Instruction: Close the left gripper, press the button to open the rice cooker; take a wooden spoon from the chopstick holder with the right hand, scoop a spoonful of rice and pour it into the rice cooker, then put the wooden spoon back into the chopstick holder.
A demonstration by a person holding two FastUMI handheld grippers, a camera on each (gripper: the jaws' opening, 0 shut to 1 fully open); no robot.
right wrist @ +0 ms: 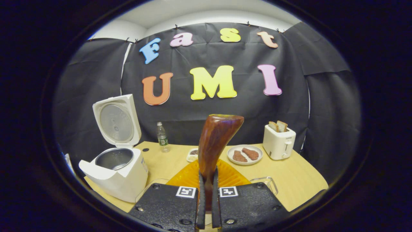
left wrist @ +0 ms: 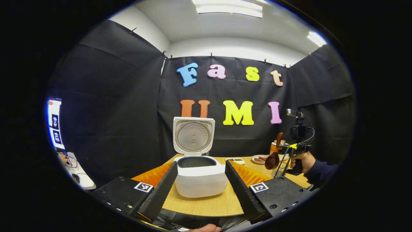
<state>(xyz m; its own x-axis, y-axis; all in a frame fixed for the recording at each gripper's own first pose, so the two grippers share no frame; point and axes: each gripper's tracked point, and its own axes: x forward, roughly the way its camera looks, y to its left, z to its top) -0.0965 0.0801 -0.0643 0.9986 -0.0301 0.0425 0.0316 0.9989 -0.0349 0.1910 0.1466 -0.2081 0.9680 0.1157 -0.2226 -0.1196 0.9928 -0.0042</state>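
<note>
The rice cooker point(left wrist: 200, 174) sits near the table's point(left wrist: 206, 203) front edge with its lid up. The left gripper point(left wrist: 201, 180) has its jaws wide apart. The right gripper point(right wrist: 207, 193) squeezes the wooden spoon point(right wrist: 214, 145), holding it above the table.

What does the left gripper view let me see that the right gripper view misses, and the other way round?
Extra in the left gripper view: a person's hand in a dark sleeve, a lit screen and ceiling lights.
Extra in the right gripper view: a toaster with bread in it and a water bottle.
Shared: the rice cooker with its lid up, the wooden spoon clamped in the right gripper, a plate of food, and the wooden table.
</note>
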